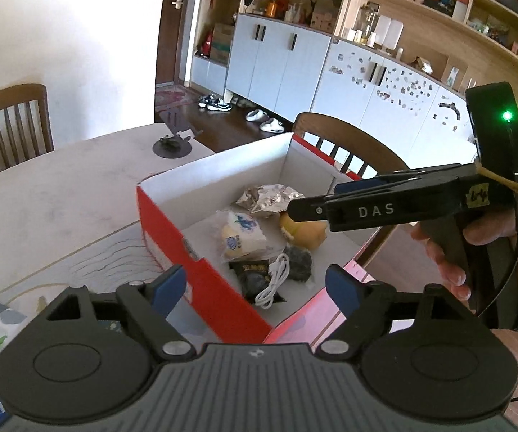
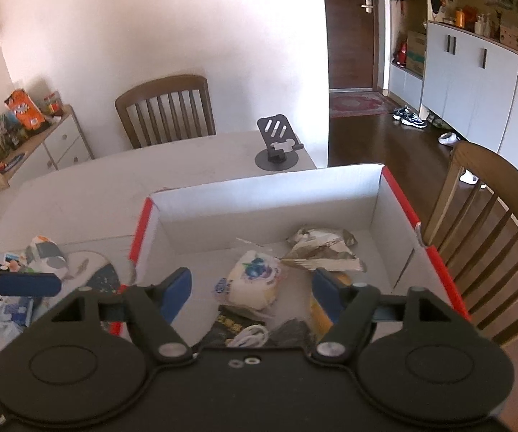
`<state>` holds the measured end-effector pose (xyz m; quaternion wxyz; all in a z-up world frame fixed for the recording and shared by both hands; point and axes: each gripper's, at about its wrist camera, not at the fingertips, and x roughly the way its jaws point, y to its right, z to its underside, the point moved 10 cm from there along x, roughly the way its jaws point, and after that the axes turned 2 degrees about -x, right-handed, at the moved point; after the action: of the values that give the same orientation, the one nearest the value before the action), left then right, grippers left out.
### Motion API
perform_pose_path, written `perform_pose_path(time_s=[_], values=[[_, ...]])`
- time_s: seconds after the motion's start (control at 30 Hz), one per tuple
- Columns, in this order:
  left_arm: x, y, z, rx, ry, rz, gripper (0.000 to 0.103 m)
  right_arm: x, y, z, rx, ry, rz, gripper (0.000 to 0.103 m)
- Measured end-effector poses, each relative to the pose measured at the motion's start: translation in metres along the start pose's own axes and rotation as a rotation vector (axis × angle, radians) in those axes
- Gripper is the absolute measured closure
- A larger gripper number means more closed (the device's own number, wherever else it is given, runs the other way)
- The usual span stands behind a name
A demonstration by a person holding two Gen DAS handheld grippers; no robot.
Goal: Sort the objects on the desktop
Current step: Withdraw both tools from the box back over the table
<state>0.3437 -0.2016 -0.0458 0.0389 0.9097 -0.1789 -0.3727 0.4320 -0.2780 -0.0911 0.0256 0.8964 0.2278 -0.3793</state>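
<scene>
Now box (image 2: 269, 194) under both grippers' open fingers (image 2: 178, 288)

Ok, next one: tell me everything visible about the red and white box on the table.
The box is an open, lidless cardboard carton, red outside and plain white inside, rectangular, sitting flat on the pale table. One far corner flap looks slightly torn or bent. Inside lie a crumpled foil wrapper, a wrapped bun with a blue print, a yellowish item, dark packets and a coiled white cable. Neither tool touches it.
</scene>
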Motion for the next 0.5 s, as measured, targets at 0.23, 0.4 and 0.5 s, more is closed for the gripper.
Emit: perform_pose_path(time_s=[0.23,0.4,0.5], values=[[-0.025,-0.025,0.013,-0.02,0.016,-0.007,0.016,-0.01,-0.025,0.004,0.03,0.02,0.001,0.029],[-0.041,-0.043,0.021,-0.039,0.033,-0.011,0.009,-0.017,-0.046,0.005,0.035,0.039,0.003,0.028],[-0.053,-0.056,0.026,-0.048,0.05,-0.021,0.0,-0.018,-0.061,0.007,0.03,0.042,0.001,0.028]])
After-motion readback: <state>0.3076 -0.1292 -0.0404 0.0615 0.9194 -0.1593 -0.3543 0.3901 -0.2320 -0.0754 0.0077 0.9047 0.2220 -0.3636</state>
